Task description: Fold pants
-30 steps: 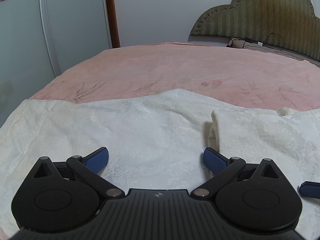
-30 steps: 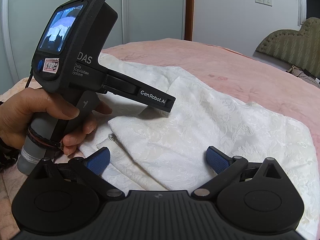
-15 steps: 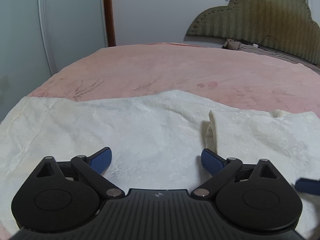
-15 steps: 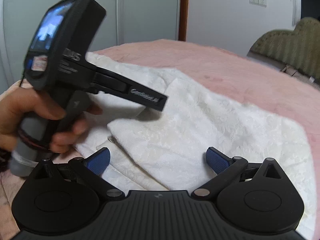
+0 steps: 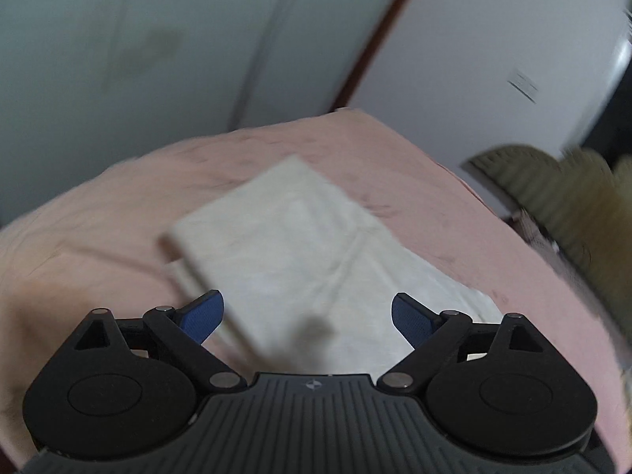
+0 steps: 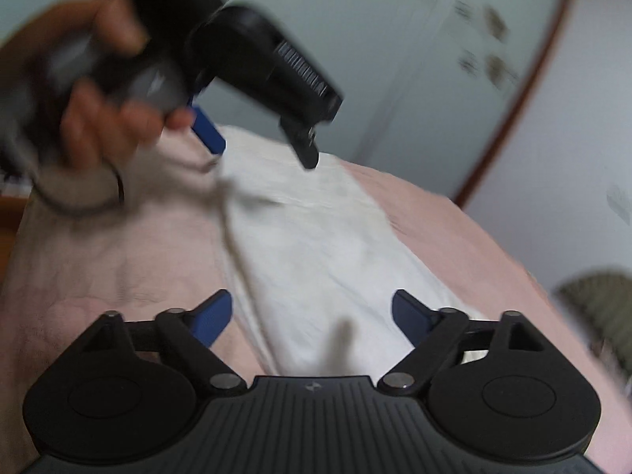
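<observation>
Folded white pants (image 5: 300, 245) on pink bedspread (image 5: 434, 197)

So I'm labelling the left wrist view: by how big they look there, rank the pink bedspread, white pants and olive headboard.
1. Pink bedspread, largest.
2. White pants.
3. Olive headboard, smallest, though it is farther away and cut off by the frame edge.

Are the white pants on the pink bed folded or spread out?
Folded. The white textured pants lie as a compact, layered rectangle on the pink bedspread, with stacked edges along one side; blur hides finer detail.
</observation>
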{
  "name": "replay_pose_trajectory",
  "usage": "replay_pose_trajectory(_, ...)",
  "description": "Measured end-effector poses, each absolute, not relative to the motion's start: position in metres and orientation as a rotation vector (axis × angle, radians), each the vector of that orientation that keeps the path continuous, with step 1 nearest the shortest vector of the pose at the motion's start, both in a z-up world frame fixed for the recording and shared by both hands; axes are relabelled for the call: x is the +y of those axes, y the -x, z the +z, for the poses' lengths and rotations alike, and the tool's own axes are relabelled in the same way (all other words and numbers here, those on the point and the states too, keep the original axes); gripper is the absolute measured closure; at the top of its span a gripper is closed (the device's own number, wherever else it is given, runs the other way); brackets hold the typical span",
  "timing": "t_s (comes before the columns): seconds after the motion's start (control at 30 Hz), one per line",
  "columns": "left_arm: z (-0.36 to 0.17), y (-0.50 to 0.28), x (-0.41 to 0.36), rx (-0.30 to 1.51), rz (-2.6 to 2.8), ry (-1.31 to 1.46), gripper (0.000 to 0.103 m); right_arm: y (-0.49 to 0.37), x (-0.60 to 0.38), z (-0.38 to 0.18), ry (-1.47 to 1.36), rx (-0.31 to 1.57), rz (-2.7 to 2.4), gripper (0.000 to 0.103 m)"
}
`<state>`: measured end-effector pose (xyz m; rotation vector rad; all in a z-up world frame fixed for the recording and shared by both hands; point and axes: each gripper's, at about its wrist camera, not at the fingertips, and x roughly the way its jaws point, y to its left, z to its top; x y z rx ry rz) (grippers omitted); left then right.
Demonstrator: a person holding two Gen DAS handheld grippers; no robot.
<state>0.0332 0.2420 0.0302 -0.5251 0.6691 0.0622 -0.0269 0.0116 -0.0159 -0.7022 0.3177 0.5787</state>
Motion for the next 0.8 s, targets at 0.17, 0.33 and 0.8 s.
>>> replay_pose_trajectory(0.17, 0.004, -0.036, 0.288, 0.767, -0.034, 0.826, 0.012, 0.026, 0.045, -0.035, 0.875, 0.291, 0.544, 0.045)
replay_pose_trajectory(0.33, -0.005, -0.043, 0.288, 0.776, -0.098, 0.904, 0.01, 0.021, 0.069, -0.043, 0.989, 0.232, 0.519, 0.055)
replay_pose_trajectory(0.8, -0.023, -0.092, 0.279, 0.702, -0.115, 1.021, 0.007, -0.057, -0.015, 0.047, 0.12, 0.533, 0.81, 0.066)
